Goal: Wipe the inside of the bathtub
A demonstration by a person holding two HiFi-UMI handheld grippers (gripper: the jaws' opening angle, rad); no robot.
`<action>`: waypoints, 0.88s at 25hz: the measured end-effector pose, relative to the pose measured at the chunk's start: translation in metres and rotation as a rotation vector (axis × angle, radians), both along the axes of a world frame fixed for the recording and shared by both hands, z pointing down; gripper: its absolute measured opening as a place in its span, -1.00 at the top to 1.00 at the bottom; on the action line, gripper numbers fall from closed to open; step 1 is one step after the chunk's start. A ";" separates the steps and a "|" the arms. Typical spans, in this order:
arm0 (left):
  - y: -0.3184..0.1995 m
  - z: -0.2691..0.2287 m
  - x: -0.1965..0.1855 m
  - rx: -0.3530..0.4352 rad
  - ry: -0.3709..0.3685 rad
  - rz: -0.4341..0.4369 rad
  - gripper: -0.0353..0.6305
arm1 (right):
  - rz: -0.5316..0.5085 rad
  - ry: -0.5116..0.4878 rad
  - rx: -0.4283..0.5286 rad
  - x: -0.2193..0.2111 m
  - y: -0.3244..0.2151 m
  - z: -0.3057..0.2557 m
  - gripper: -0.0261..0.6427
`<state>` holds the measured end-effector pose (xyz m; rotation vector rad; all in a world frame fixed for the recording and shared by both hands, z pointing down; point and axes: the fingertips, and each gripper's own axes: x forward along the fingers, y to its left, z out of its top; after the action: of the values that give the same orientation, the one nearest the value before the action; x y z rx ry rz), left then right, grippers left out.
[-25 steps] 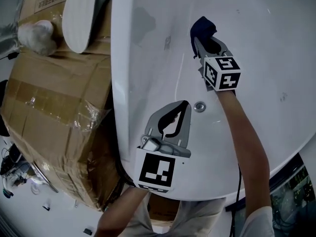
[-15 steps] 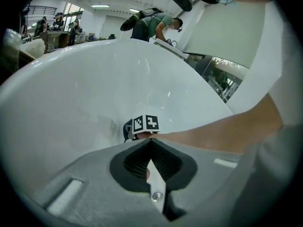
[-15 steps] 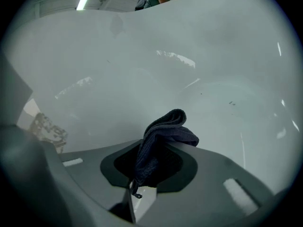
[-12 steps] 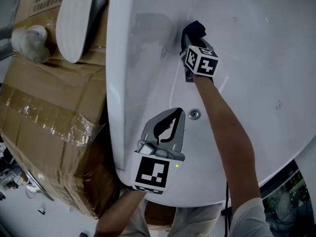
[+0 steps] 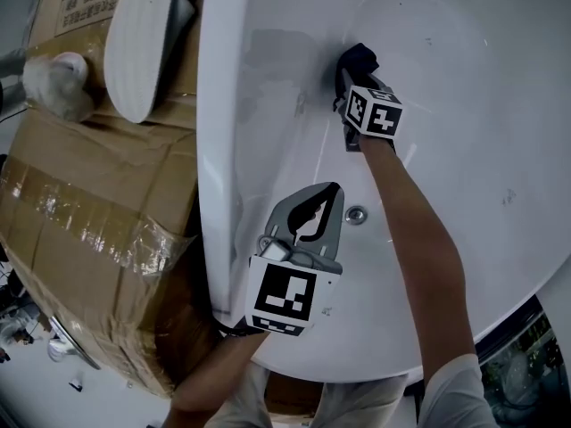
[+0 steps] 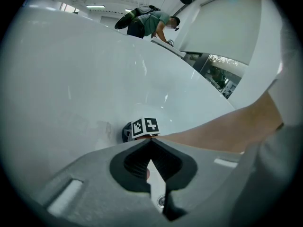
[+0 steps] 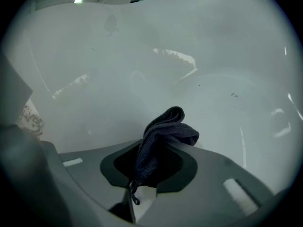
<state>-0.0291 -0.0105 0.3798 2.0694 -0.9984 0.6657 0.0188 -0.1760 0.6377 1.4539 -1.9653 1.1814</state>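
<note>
Right tool [image 5: 353,71] clamped on dark cloth [image 5: 359,58], at bathtub [image 5: 464,105] side wall | left tool [image 5: 314,214] closed, empty, near drain [image 5: 356,214] | wiping under way; floor and far wall likely left.

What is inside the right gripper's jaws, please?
The right gripper is shut on a dark cloth, bunched beyond its tips; the bathtub surface under the cloth is covered.

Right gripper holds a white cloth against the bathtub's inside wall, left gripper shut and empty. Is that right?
Not quite: the cloth is dark, not white, as the right gripper view shows. The rest stands: the right gripper holds it against the inside wall of the bathtub, and the left gripper is shut and empty.
</note>
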 end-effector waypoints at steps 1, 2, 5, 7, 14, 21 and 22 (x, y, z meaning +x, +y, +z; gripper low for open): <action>-0.003 0.000 0.000 0.003 0.002 0.002 0.90 | 0.007 -0.018 -0.020 0.000 0.000 0.003 0.69; -0.005 0.000 -0.001 0.004 0.006 0.000 0.90 | 0.013 -0.036 -0.041 -0.001 0.001 0.006 0.68; -0.008 0.000 -0.003 0.007 0.010 -0.001 0.90 | -0.012 -0.076 -0.071 -0.011 0.004 0.009 0.68; -0.006 0.000 -0.001 0.007 0.011 0.005 0.90 | -0.035 -0.142 -0.086 -0.023 0.008 0.008 0.68; -0.001 -0.006 0.003 0.004 0.029 0.014 0.90 | 0.058 -0.424 -0.130 -0.048 0.019 -0.011 0.68; 0.009 -0.017 0.011 -0.003 0.035 0.051 0.90 | -0.003 -0.446 -0.102 -0.059 0.026 -0.041 0.69; 0.010 -0.021 0.013 0.001 0.026 0.067 0.90 | -0.013 -0.445 -0.099 -0.060 0.026 -0.045 0.69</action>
<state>-0.0160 -0.0005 0.3588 2.1155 -0.9181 0.6707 -0.0412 -0.1496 0.5927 1.2009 -2.1497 1.6862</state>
